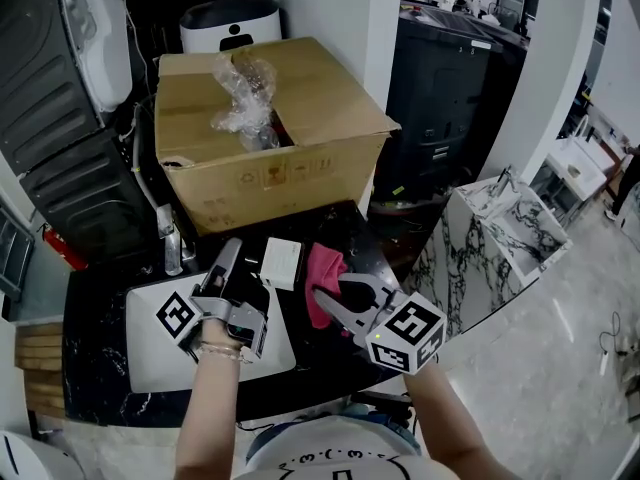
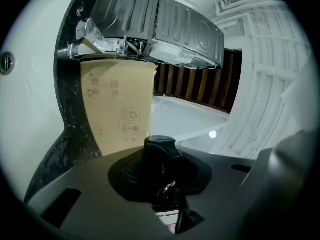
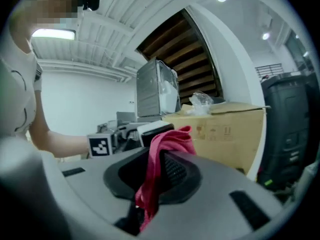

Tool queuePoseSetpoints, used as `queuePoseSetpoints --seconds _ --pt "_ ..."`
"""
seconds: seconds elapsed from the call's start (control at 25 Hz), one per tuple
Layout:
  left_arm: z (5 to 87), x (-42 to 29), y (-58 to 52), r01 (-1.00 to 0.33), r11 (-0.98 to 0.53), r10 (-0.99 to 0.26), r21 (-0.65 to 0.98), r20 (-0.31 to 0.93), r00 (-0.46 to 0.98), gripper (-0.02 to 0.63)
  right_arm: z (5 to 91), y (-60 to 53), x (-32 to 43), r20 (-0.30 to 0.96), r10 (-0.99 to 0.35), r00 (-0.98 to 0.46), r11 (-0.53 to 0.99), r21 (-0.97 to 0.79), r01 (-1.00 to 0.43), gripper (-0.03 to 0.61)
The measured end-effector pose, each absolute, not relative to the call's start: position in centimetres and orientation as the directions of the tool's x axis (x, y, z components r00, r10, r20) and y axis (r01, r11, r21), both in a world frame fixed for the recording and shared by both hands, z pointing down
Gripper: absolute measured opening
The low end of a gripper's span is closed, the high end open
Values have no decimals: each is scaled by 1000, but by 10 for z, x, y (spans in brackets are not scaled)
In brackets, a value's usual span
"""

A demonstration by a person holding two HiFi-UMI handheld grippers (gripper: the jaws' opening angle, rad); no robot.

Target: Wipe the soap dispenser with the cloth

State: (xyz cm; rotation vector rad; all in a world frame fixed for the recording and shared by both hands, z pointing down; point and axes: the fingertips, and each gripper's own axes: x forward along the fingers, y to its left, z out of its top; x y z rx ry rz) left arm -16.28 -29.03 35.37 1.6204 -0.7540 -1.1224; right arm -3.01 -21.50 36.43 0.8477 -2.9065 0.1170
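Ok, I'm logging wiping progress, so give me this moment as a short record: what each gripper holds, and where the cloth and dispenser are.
left gripper: shut on the soap dispenser
right gripper: shut on the pink cloth
cloth vs dispenser: cloth is just right of it in the head view; contact unclear
under left hand: white basin
behind: open cardboard box

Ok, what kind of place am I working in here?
Probably a washbasin counter in a showroom or stockroom: white sink, faucet, a big cardboard box, and marble-patterned stands alongside.
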Motion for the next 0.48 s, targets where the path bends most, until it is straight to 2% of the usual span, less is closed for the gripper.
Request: queuePoseSetpoints --seconds 0.08,0.16,0.28,0.48 --pt "349 -160 -287 80 -335 -859 939 -339 384 101 373 -234 -15 163 -623 -765 772 -32 -635 54" --pt "347 -158 -284 107 -345 -848 932 -359 390 101 370 -245 -8 140 -662 -736 738 -51 -673 54" --pt "345 -150 -283 137 -347 -834 928 -372 409 101 356 -242 -18 86 -609 -788 788 -47 -614 54" --pt "352 -147 -286 131 -320 -846 938 -345 406 101 362 -237 -32 180 -555 -812 832 116 -543 55"
